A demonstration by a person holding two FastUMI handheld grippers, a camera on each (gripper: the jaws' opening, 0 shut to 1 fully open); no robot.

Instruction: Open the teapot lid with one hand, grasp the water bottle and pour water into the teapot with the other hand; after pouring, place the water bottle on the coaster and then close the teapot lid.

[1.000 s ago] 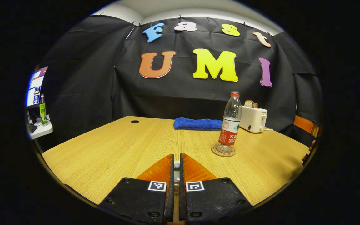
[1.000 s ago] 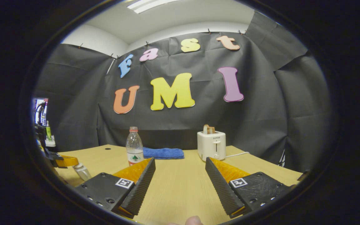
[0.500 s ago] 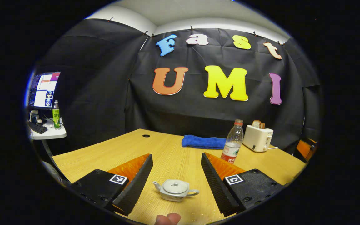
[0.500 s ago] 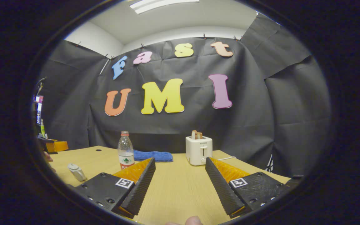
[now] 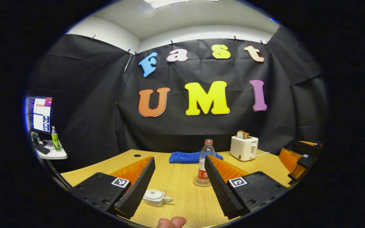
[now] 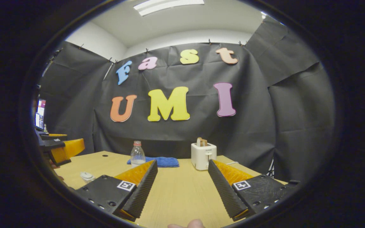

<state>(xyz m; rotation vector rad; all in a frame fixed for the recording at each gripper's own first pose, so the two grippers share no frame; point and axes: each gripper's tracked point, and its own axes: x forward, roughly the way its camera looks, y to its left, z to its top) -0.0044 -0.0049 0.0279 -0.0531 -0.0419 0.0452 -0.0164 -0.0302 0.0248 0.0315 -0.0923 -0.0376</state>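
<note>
The teapot (image 5: 155, 197) sat lid-on upon the bench (image 5: 182, 177), low between the fingers of the left claw (image 5: 180, 185), nearer its left finger, handle pointing toward the right finger. That claw was spread wide and held nothing. The water bottle (image 5: 205, 163) stood upright on the coaster (image 5: 198, 183) farther ahead, just inside the right finger, cap on; whether it held much water could not be told, nor what was inside the teapot.

The right claw (image 6: 182, 190) was equally wide apart and empty; from it, the bottle (image 6: 137, 155) lay ahead past its left finger and the teapot (image 6: 86, 176) well off to the left.

The lid knob looked small and likely slick, so a wide claw closing off-centre could probably nudge the light pot sideways or tip it. The capped bottle might also block pouring, and a hard squeeze could crush its thin wall.

Beyond stood a blue towel (image 5: 187, 157) and a toaster (image 5: 243, 148).
</note>
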